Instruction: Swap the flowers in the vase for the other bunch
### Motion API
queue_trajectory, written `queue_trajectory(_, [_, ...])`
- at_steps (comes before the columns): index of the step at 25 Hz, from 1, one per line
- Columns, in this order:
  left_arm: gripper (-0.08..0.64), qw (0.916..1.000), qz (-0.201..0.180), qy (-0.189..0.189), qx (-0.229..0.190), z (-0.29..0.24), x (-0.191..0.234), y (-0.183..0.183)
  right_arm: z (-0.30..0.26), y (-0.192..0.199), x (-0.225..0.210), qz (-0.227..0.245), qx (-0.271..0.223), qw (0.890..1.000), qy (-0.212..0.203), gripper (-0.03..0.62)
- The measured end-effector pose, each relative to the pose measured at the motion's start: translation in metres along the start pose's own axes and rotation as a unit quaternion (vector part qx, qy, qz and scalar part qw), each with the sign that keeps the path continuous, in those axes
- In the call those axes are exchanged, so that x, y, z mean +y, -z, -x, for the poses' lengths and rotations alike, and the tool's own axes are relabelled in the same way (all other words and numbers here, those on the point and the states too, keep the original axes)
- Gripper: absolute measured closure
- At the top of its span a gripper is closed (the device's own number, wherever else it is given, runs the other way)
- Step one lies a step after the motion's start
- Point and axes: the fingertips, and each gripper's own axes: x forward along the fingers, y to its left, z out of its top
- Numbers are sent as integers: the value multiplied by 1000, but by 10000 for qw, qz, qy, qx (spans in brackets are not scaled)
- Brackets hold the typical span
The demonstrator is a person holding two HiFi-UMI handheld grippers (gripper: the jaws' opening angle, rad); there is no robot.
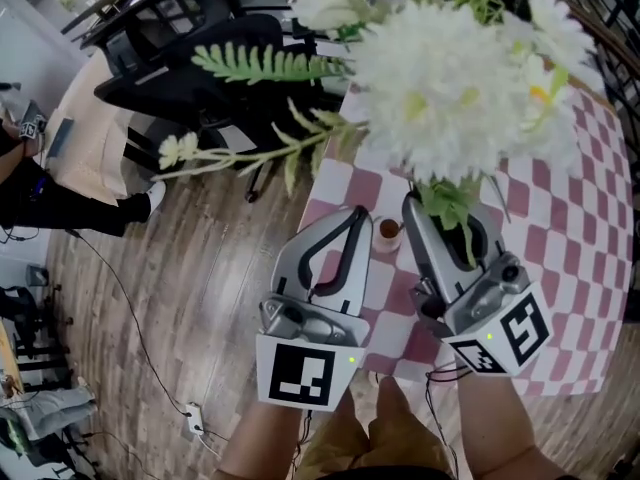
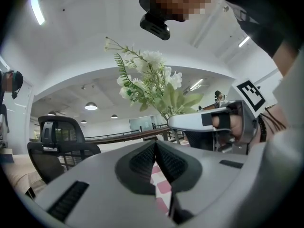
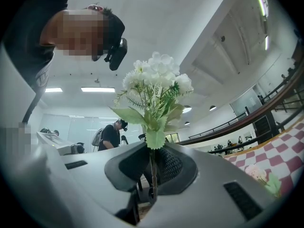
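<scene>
The flower bunch [image 1: 450,88] is being pinched upright, blooms up, in the right gripper [image 3: 153,167] above the checked table [image 1: 590,268]. The left gripper [image 2: 156,148] is being held pressed together. The clamped stem is being shown by the right gripper view alone.

Bright, even indoor light, soft shadows. It comes from above: ceiling panels [image 3: 97,89], round downlights [image 2: 90,107], and a strip light [image 2: 37,7] glaring at far left. In my head view the white bouquet [image 1: 450,78] near the lens is blown out and soft, the floor sharper. Both gripper views are heavy fisheye with black corners. My fingers [image 2: 142,164], close up, are blurred.
</scene>
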Motion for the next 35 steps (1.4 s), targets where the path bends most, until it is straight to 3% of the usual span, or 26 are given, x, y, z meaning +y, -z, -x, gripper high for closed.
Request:
queue_trajectory(18, [552,9985,542,-17,60,-14,2,52,-1,68,-28,-154,348,9991,200,535])
queue_trajectory(35, [552,9955,906,3,265,-19,-7,89,15,113,-32,97,657,9972,354,535])
